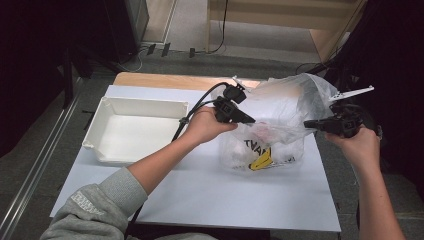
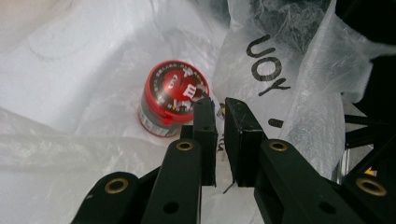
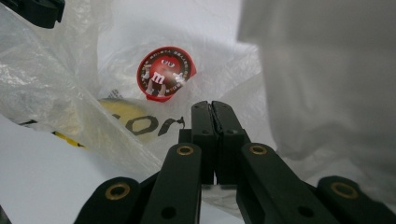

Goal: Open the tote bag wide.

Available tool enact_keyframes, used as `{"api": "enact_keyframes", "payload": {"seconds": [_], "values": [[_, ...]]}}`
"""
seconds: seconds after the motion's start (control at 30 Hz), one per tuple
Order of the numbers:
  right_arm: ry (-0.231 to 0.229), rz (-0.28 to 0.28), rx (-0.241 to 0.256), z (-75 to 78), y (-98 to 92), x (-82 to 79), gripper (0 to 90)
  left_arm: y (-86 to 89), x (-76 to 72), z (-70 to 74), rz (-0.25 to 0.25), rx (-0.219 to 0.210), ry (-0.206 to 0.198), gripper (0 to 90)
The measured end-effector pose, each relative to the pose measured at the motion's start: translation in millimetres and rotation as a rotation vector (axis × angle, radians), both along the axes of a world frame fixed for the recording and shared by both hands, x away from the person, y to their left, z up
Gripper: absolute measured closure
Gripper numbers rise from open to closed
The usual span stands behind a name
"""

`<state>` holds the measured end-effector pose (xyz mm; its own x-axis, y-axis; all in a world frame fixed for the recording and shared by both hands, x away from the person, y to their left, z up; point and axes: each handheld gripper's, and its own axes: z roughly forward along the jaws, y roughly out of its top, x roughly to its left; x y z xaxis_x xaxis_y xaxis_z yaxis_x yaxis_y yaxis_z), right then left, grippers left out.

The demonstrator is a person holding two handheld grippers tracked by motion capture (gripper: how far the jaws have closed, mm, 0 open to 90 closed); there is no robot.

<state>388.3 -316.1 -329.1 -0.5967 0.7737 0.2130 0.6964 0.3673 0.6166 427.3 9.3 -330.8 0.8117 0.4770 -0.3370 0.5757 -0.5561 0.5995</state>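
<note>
A clear plastic bag (image 1: 282,102) with black lettering and a yellow print (image 1: 261,160) stands on the white table (image 1: 200,192), held up from both sides. My left gripper (image 1: 248,120) grips its left upper edge. In the left gripper view the jaws (image 2: 219,105) stand a narrow gap apart with bag film (image 2: 280,70) between them. My right gripper (image 1: 307,123) pinches the bag's right edge, its jaws (image 3: 212,106) pressed together on the film (image 3: 56,93). Inside the bag lies a red-lidded candy tub (image 2: 173,95), tipped on its side (image 3: 164,73).
A white, shallow tray (image 1: 107,107) sits at the table's left, with nothing in it. The table's near half is bare. A wooden board (image 1: 165,80) lies along the far edge. Dark floor, cables and furniture lie beyond.
</note>
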Motion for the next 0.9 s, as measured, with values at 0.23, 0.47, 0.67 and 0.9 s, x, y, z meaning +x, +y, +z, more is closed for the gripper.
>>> {"api": "enact_keyframes", "payload": {"seconds": [0.23,0.47,0.67,0.9], "values": [[0.019,-0.015,0.014,-15.1,-0.7,-4.8,90.0,6.3,2.1,-15.7,0.027,-0.004,0.019,83.0],[0.016,-0.028,0.030,-31.8,0.4,-9.9,90.0,12.6,4.4,-33.0,0.057,-0.023,0.030,82.6],[0.005,-0.035,0.046,-46.8,1.4,-14.3,90.0,13.9,4.7,-44.3,0.073,-0.003,0.036,82.7],[0.000,-0.048,0.045,-61.9,6.4,-16.2,90.0,12.7,5.0,-57.9,0.079,0.019,0.042,83.1]]}}
